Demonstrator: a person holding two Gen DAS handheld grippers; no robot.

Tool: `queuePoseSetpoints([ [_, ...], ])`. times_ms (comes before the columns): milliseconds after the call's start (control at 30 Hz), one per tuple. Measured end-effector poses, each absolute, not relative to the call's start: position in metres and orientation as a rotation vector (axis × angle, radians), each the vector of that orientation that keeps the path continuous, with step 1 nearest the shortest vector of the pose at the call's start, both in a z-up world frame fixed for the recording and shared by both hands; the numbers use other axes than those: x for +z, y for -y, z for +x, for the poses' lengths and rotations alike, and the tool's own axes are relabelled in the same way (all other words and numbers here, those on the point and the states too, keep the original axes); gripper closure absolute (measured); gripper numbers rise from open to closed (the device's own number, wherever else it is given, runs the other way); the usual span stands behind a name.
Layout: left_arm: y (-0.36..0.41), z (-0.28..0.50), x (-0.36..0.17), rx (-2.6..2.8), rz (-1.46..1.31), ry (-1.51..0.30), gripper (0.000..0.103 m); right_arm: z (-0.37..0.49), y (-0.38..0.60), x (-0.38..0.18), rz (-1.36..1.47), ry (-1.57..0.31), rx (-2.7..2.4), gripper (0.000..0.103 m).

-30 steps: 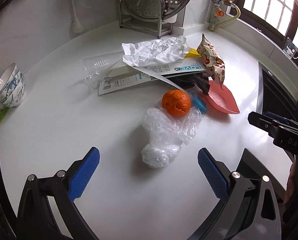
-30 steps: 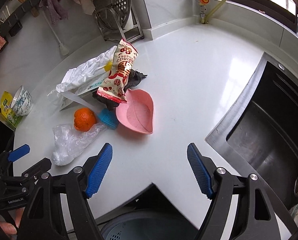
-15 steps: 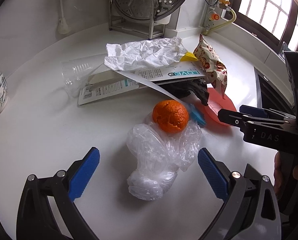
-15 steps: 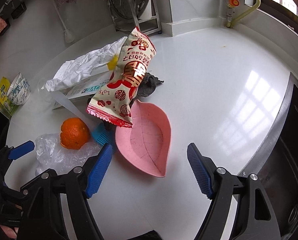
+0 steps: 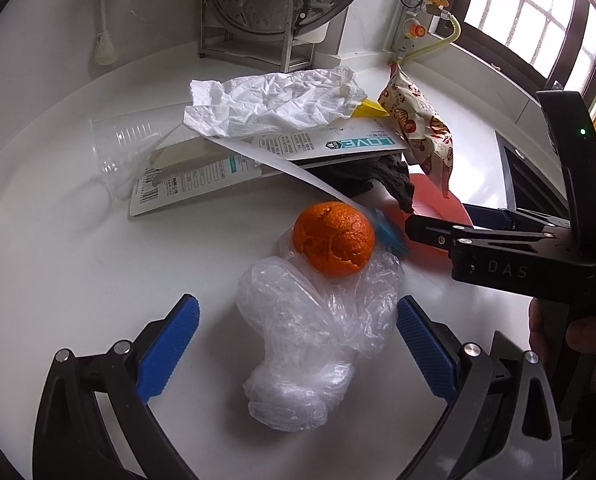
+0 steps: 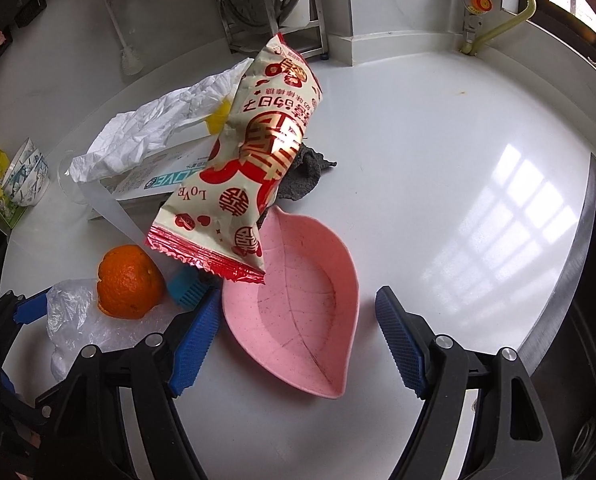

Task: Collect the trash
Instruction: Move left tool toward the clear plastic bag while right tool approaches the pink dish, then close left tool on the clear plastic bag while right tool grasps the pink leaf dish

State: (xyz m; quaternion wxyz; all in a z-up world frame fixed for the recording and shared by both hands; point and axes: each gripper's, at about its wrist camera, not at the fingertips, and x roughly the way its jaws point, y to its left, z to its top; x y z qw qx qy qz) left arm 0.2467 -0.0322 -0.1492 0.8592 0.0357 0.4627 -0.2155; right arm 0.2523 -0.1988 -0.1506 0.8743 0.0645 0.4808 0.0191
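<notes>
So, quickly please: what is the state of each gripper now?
Left gripper: open, holding nothing, around the crumpled clear plastic bag.
Right gripper: open, holding nothing, around the pink leaf-shaped dish.

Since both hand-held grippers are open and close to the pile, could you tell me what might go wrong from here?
1. The orange peel rests on the clear plastic bag between the left hand-held gripper fingers; closing on the bag may roll the peel off.
2. The snack wrapper leans over the pink leaf dish in front of the right hand-held gripper; lifting the dish could topple it.
</notes>
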Motion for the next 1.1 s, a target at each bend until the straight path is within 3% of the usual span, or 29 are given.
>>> queuePoseSetpoints([
  [233, 0.029, 0.253, -0.153, -0.457, 0.033, -0.976, 0.006, 0.246, 0.196, -0.151, 0.082, -0.990, 0.048, 0.029],
  [367, 0.030, 0.254, -0.152, -0.448, 0.046, -0.962, 0.008, 0.243, 0.197, -0.150, 0.082, -0.980, 0.041, 0.042],
  [467, 0.033, 0.253, -0.151, -0.454, 0.066, -0.965, 0.021, 0.242, 0.196, -0.150, 0.079, -0.975, 0.034, 0.042],
  [533, 0.034, 0.255, -0.153, -0.457, 0.067, -0.988, 0.040, 0.241, 0.195, -0.150, 0.074, -0.971, 0.030, 0.042],
  [733, 0.029, 0.256, -0.152, -0.487, 0.051, -1.011, 0.067, 0.235, 0.195, -0.148, 0.096, -0.959, 0.012, 0.042],
  [900, 0.025, 0.257, -0.144, -0.481, 0.075, -1.001, 0.078, 0.229, 0.203, -0.144, 0.154, -0.952, -0.012, 0.042],
  [1100, 0.016, 0.260, -0.125, -0.476, 0.104, -0.979, 0.084, 0.220, 0.211, -0.137, 0.243, -0.944, -0.044, 0.042],
])
